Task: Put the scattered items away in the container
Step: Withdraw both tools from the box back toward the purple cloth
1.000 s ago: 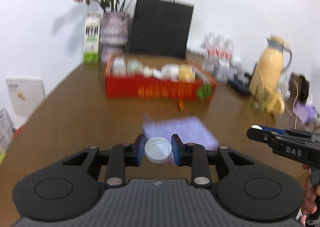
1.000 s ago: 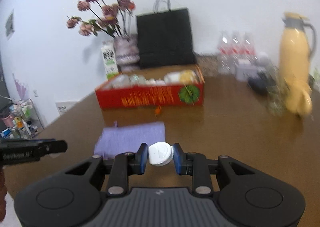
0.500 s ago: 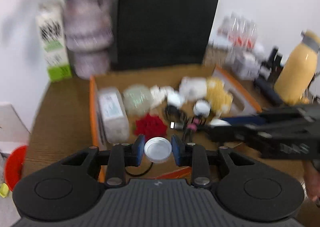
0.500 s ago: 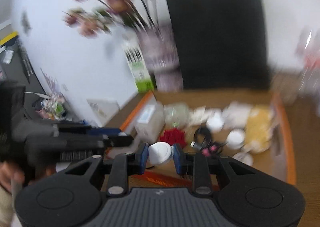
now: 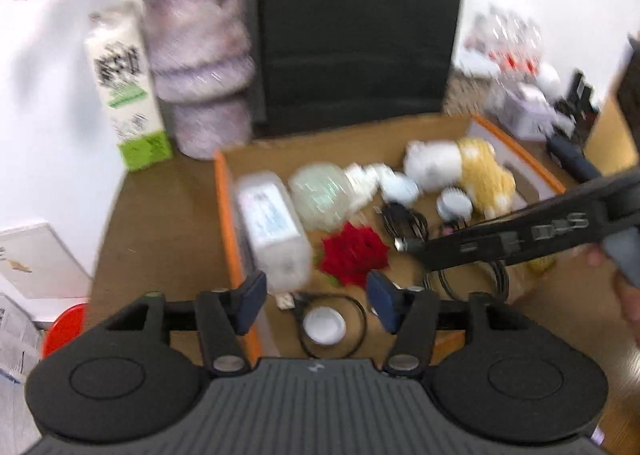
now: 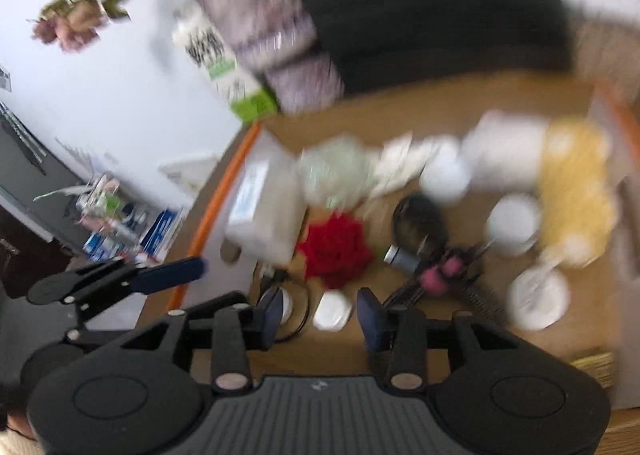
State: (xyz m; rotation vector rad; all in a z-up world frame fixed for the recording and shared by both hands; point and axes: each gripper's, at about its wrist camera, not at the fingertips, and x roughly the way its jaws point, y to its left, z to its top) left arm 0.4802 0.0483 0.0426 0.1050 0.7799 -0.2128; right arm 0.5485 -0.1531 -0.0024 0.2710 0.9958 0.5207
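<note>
Your left gripper (image 5: 316, 295) and right gripper (image 6: 316, 313) have both just been opening; their jaws stand spread and grip nothing. The 2 items, white lid (image 5: 324, 326) and white cap (image 6: 333, 311), now lie inside the orange-rimmed box (image 5: 224, 215). Any leftovers are out of view.

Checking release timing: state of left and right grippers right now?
Left gripper: open, jaws just opened; round white lid lies free below in the box.
Right gripper: open, jaws just opened; white cap sits loose between them.

Left tool (image 5: 316, 301) just opened above white lid (image 5: 324, 325).
</note>
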